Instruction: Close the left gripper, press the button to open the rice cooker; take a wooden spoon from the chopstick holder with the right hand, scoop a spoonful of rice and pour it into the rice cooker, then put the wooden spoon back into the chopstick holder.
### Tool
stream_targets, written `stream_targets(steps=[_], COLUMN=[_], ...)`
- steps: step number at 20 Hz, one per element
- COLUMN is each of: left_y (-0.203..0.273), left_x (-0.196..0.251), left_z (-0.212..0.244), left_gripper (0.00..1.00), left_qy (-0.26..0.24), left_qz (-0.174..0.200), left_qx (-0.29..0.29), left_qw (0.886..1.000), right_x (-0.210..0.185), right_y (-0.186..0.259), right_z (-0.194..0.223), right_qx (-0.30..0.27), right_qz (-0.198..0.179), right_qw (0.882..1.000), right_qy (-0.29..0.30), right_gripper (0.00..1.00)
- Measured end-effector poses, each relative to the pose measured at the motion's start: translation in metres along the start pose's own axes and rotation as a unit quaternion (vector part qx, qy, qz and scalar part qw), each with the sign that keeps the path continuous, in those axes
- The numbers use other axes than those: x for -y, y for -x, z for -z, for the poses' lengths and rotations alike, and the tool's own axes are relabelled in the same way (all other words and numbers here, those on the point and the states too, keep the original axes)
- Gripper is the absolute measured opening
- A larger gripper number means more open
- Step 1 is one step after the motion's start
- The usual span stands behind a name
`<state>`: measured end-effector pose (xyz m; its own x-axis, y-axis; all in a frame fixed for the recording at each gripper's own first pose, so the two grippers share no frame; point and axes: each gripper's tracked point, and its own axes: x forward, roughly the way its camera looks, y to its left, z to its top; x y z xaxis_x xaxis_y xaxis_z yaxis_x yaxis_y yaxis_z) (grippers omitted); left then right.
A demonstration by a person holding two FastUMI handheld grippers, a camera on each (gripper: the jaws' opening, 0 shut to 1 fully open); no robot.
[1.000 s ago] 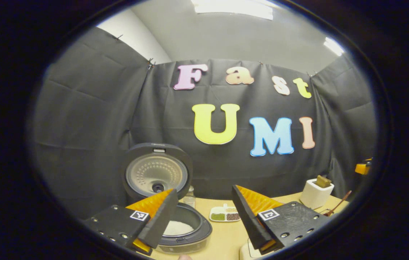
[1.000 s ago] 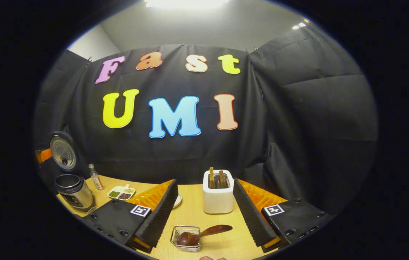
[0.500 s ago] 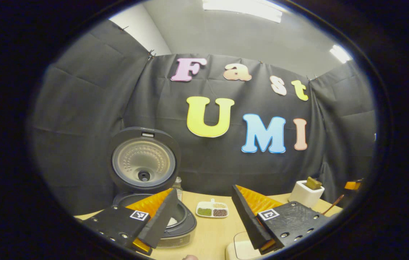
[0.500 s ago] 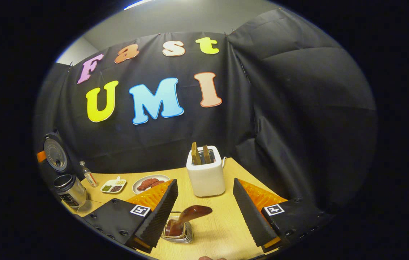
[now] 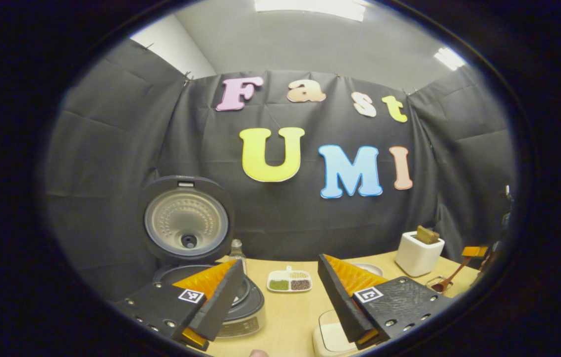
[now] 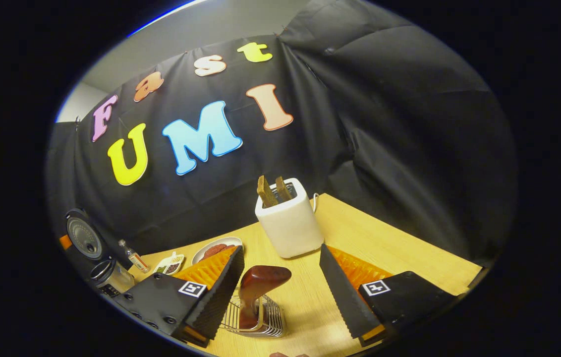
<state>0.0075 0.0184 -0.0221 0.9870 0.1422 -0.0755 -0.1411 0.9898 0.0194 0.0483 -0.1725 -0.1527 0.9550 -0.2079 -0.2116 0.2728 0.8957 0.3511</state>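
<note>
The rice cooker stood open at about 7 o'clock in the left gripper view, its round lid tipped up and back against the black cloth; the near finger hid the pot's inside, so its contents could not be told. Behind it stood a small clear bottle. Toward 6 o'clock lay a white divided dish holding green, dark and pale grains in separate compartments. A white toaster with a slice sticking up sat at 4 o'clock, and just beside it the wire chopstick holder with the wooden spoon leaning out of it.

In the right gripper view the chopstick holder sat at 6 o'clock, between the fingers but closer to the left one, and the wooden spoon stood in it with its broad end up. The right gripper was spread wide — neither finger touched the spoon. Beyond, at 12 o'clock from the holder, the toaster carried two slices. At 9 o'clock lay a plate of reddish slices, the divided dish, the bottle and the rice cooker (small and far off).

The left gripper was also released, fingers wide apart and holding nothing, with a white object under its right finger, what it is unclear. The wooden table lay bare to the right of the toaster out to its edge at 4 o'clock, and bare wood ran between the dish and the cooker.
</note>
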Motion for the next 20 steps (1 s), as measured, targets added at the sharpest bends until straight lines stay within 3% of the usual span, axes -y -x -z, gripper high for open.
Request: stream_targets(steps=[5, 8, 11, 15, 16, 18, 20], left_y=[-0.004, -0.004, -0.005, -0.007, -0.007, -0.006, -0.006], left_x=[-0.002, 0.001, -0.009, -0.015, -0.015, -0.015, -0.018], left_z=[-0.001, -0.003, -0.010, -0.010, -0.013, -0.015, -0.015], left_gripper=[0.94, 0.94, 0.92, 0.93, 0.92, 0.92, 0.93], left_qy=[-0.002, 0.011, 0.007, 0.014, 0.020, 0.026, 0.021], left_qz=[0.001, 0.015, 0.005, 0.003, 0.005, 0.009, 0.009], left_qx=[-0.004, -0.006, 0.003, 0.000, 0.004, 0.009, 0.011], left_qw=[1.000, 1.000, 1.000, 1.000, 1.000, 1.000, 1.000], right_x=[-0.020, -0.027, -0.037, -0.034, -0.034, -0.035, -0.039], right_y=[-0.020, -0.028, -0.034, -0.036, -0.036, -0.035, -0.036], right_z=[0.018, 0.029, 0.039, 0.029, 0.028, 0.030, 0.028], right_qx=[-0.024, -0.035, -0.053, -0.043, -0.046, -0.051, -0.047], right_qz=[-0.039, -0.048, -0.063, -0.052, -0.051, -0.053, -0.049], right_qw=[0.998, 0.998, 0.996, 0.996, 0.995, 0.994, 0.994], right_qy=[-0.041, -0.033, -0.037, -0.057, -0.068, -0.086, -0.087], right_gripper=[0.98, 0.98, 0.92, 0.51, 0.25, 0.29, 0.27])
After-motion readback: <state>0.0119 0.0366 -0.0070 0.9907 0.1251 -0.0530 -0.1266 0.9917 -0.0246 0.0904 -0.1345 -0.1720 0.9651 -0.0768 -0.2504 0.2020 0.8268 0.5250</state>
